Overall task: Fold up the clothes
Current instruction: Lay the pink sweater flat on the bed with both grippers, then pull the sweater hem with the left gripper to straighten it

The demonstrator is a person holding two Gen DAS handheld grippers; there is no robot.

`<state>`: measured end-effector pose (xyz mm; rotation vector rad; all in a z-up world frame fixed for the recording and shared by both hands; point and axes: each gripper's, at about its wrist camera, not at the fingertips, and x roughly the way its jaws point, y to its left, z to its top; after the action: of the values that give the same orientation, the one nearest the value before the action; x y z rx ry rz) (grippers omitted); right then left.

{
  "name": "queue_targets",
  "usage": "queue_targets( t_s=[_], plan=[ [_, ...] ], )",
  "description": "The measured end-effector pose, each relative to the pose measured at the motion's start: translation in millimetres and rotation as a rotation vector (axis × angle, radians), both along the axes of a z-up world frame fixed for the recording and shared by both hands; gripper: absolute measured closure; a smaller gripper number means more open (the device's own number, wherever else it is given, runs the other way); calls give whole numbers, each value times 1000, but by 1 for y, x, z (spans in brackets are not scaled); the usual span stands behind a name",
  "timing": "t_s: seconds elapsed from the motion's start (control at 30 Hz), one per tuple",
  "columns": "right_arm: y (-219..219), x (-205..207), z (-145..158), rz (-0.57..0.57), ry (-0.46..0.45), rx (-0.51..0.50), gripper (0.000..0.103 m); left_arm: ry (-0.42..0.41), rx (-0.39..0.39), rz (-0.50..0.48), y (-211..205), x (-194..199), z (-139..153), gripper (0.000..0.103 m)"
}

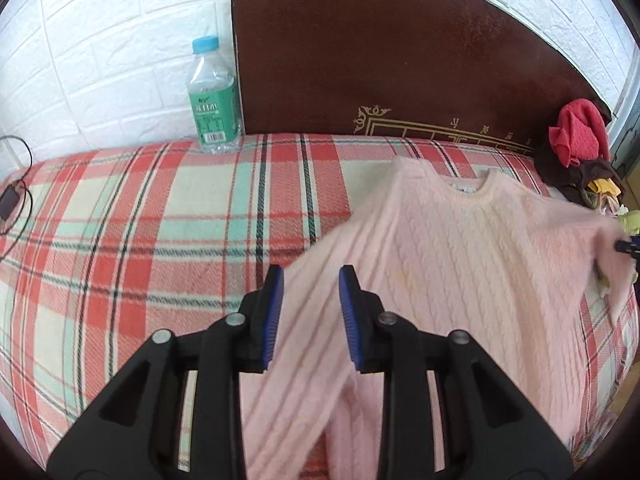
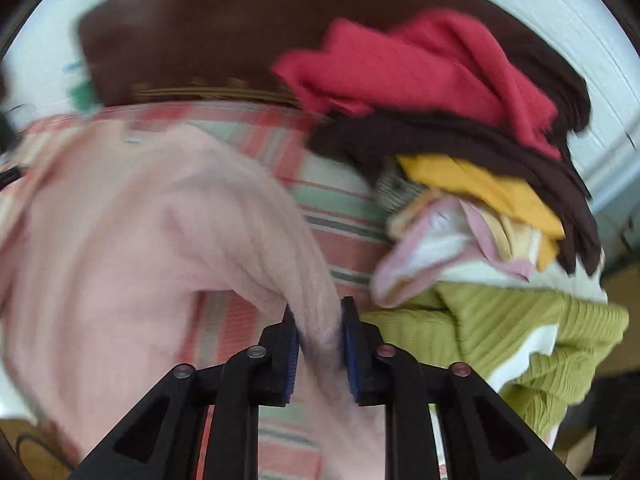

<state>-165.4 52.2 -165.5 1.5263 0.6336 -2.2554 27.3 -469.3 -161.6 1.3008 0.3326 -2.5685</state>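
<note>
Covering the bed, a plaid blanket point(image 1: 160, 220) lies under a pink sweater point(image 1: 460, 260) spread toward its right side, collar toward the dark headboard point(image 1: 380, 60). A heap of clothes point(image 2: 480, 160) sits just right of the sweater. The right gripper point(image 2: 320, 312) is clenched on a sweater sleeve. The left gripper point(image 1: 310, 280) has its jaws apart, a sleeve running between them. A water bottle point(image 1: 212, 96) stands beside the headboard.

A home bedroom: plaid-covered bed point(image 1: 160, 220), dark wooden headboard point(image 1: 380, 60), heaped clothes point(image 2: 460, 140), white brick wall point(image 1: 100, 40).
</note>
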Motion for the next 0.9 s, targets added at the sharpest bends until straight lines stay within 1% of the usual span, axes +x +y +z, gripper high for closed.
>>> queue_targets(
  t_s=[0.03,0.07,0.1,0.13,0.17,0.2,0.23,0.27,0.3,0.33,0.37,0.47,0.57,0.67,0.8,0.9],
  plan=[
    [3,-2,-8,-30,-12,-4,75,-2,17,-12,2,6,-2,72],
    [7,-4,-13,-61,-18,-20,69,-3,34,-19,5,16,-4,68],
    [10,1,-11,-78,2,-48,61,-7,50,-28,9,28,-7,64],
    [14,11,-3,-89,44,-84,57,-11,71,-38,14,42,-11,55],
    [18,24,5,-98,90,-120,51,-16,93,-46,20,58,-14,47],
    [22,42,13,-86,116,-183,42,-22,113,-57,26,73,-17,46],
    [25,63,21,-67,136,-253,37,-24,133,-71,32,88,-20,45],
    [28,84,24,-21,103,-341,29,-24,152,-88,39,103,-23,43],
    [32,104,25,33,54,-432,24,-25,173,-99,46,118,-25,41],
    [31,124,21,75,-3,-485,24,-25,194,-106,52,131,-29,35],
    [29,144,14,101,-52,-511,24,-30,215,-117,59,142,-33,31],
    [24,186,-21,97,-174,-524,24,-55,257,-146,81,168,-44,30],
    [21,206,-46,64,-228,-562,24,-70,284,-148,97,187,-53,30],
    [24,218,-61,34,-243,-608,24,-59,320,-137,108,200,-59,29],
    [17,240,-67,39,-219,-608,24,-42,358,-122,120,206,-66,29],
    [10,247,-72,57,-219,-607,24,-33,380,-102,123,205,-74,28]
  ],
)
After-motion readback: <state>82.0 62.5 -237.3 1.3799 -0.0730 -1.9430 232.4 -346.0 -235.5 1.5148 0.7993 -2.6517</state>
